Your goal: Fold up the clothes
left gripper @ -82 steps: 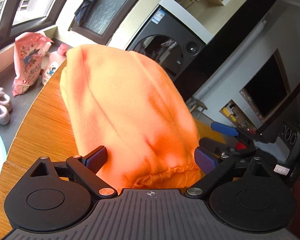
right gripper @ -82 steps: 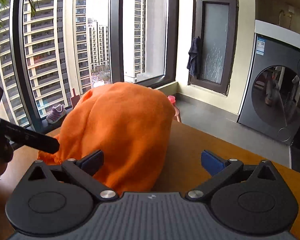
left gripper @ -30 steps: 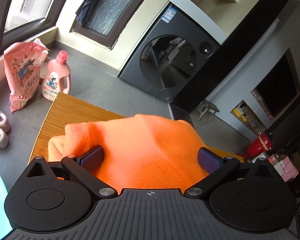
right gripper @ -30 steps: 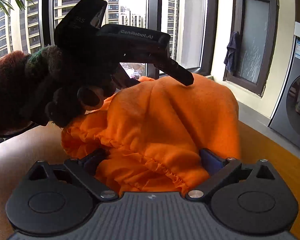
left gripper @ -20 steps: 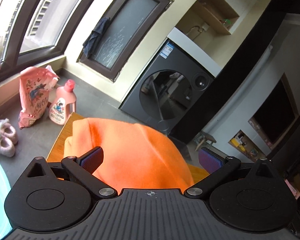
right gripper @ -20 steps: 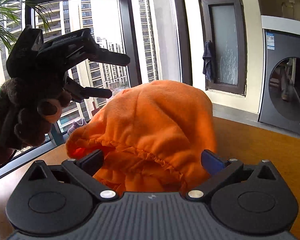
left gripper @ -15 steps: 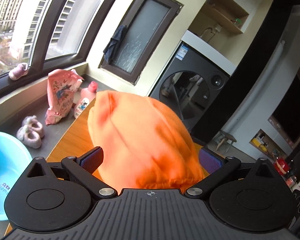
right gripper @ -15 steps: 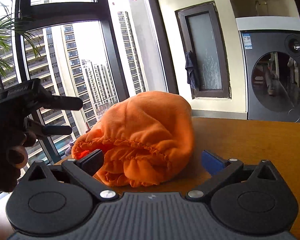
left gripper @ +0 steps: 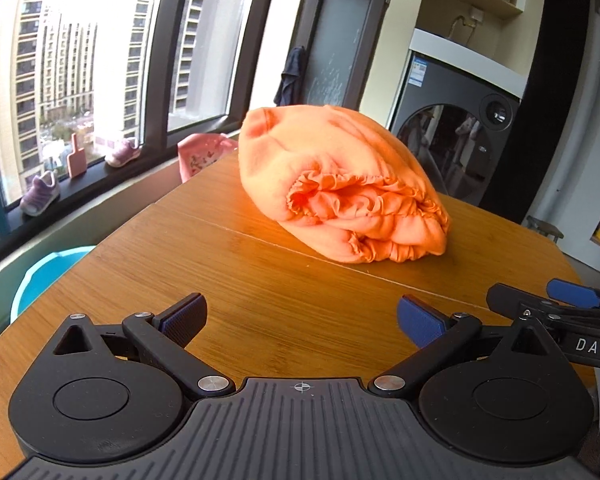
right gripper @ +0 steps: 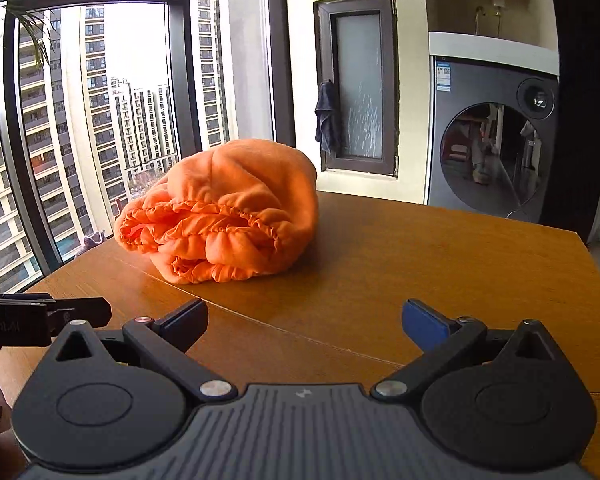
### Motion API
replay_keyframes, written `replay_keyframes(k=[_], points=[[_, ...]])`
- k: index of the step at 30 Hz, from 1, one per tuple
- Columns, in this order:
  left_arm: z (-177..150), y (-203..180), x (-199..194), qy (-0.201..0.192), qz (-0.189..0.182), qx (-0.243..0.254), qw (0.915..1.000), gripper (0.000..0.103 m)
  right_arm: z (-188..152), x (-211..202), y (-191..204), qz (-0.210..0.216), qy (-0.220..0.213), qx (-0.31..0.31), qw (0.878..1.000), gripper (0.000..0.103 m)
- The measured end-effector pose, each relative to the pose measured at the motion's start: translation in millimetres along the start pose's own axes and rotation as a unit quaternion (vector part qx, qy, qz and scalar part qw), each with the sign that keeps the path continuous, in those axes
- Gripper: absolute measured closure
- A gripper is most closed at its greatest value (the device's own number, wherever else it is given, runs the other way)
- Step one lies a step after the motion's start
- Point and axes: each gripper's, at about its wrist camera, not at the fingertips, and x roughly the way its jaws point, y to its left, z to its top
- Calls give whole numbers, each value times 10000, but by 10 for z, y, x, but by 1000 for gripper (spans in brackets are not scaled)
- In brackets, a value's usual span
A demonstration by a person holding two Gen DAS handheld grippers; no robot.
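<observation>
Between your left gripper's (left gripper: 300,316) blue pads: bare table (left gripper: 260,300), jaws spread, nothing held. Right gripper (right gripper: 304,318): likewise wide apart, empty, low over the wood beside the left.

Garment (left gripper: 340,184): orange fleece, bundled into a rounded lump, resting on the table ahead of both grippers and apart from them; gathered elastic hem faces you, layers stacked and puffy.

Condition: folded, by my reading, though loose and domed.

Handling note: if you tidy it, come in low from both sides, pinch only the outer layer near the hem, and press the dome flat without dragging the bundle across the table seam.

Surroundings: washer (right gripper: 496,140), window, blue basin (left gripper: 48,272) below the table edge.
</observation>
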Motion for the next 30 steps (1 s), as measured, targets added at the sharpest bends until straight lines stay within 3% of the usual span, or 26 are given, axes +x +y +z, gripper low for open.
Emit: replay_keyframes(k=[4,13,17,30], points=[[11,-1,113,314,21,-70,9995,0,26,99,-6,63,376,-70,9992,0],[-11,-231,206,590,733,550,9940,0,10,190,-129,82,725,270,9970,0],[-10,-246,220,625,783,622,9930,0,14,259,-148,-20,966,350,9947,0],[-4,-277,256,680,850,741,9913,0,25,247,-118,-39,1021,200,9946,0]])
